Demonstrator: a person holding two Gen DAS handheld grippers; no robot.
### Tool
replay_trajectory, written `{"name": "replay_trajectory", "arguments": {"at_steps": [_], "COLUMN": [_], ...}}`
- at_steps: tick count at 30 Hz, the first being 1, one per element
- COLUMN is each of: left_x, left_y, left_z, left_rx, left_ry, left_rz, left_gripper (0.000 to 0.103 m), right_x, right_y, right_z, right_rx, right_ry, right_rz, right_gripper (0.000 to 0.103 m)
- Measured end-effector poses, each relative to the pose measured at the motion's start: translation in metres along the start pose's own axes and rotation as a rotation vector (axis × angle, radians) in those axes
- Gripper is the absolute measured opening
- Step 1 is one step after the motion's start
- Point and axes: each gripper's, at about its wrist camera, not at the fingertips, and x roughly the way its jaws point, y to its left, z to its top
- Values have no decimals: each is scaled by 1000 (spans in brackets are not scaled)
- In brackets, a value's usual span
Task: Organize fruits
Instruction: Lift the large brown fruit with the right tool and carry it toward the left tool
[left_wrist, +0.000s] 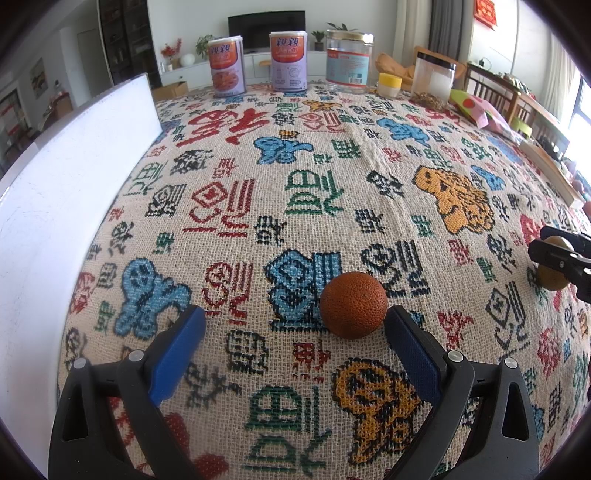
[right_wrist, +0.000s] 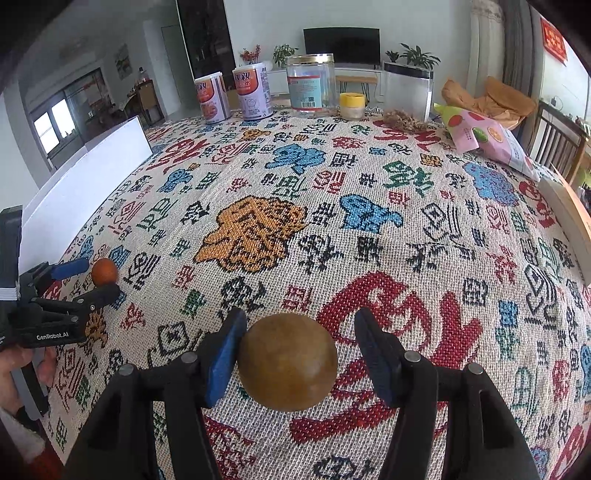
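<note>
Here, both tools sit low over the patterned tablecloth (left_wrist: 295, 192). Left gripper (left_wrist: 295, 325): jaws spread wide, the orange fruit (left_wrist: 353, 305) resting on the cloth between them, tight against the right pad (contact itself hard to judge). Right gripper (right_wrist: 297, 343): jaws parted, the brown-green fruit (right_wrist: 287, 361) between them; its left pad touches the fruit, the right pad stands clear with a visible gap. Two cans (right_wrist: 232, 96) and a clear jar (right_wrist: 311, 85) line the far edge.

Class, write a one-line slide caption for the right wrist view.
Open right gripper around a brown fruit on the patterned tablecloth, touching only one pad.
</note>
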Motion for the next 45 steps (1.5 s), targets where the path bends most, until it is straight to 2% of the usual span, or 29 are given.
{"name": "replay_trajectory", "arguments": {"at_steps": [5, 8, 14, 20, 23, 28, 29, 31, 37, 41, 45], "left_x": [0, 0, 0, 0, 0, 0, 0, 0, 0, 0, 0], "left_y": [1, 0, 0, 0, 1, 0, 1, 0, 0, 0, 1], "left_z": [0, 0, 0, 0, 0, 0, 0, 0, 0, 0, 0], "left_rx": [0, 0, 0, 0, 0, 0, 0, 0, 0, 0, 0], "left_ry": [0, 0, 0, 0, 0, 0, 0, 0, 0, 0, 0], "left_rz": [0, 0, 0, 0, 0, -1, -1, -1, -1, -1, -1], "left_gripper": [99, 99, 99, 99, 99, 99, 99, 99, 99, 99, 99], "right_x": [17, 23, -10, -42, -44, -36, -39, -47, -44, -37, -33], "right_y": [0, -2, -21, -19, -13, -22, -20, -11, 17, 33, 59], "right_z": [12, 20, 29, -13, -36, -45, -44, -39, -17, -6, -5], "right_rx": [14, 37, 99, -10, -56, 22, 17, -19, -113, -139, -199], "right_ry": [10, 24, 4, 67, 82, 67, 42, -4, -37, -48, -41], "right_rz": [-13, 29, 102, 167, 160, 143, 135, 109, 71, 90, 146], "right_gripper": [61, 61, 61, 61, 61, 61, 60, 52, 49, 49, 48]}}
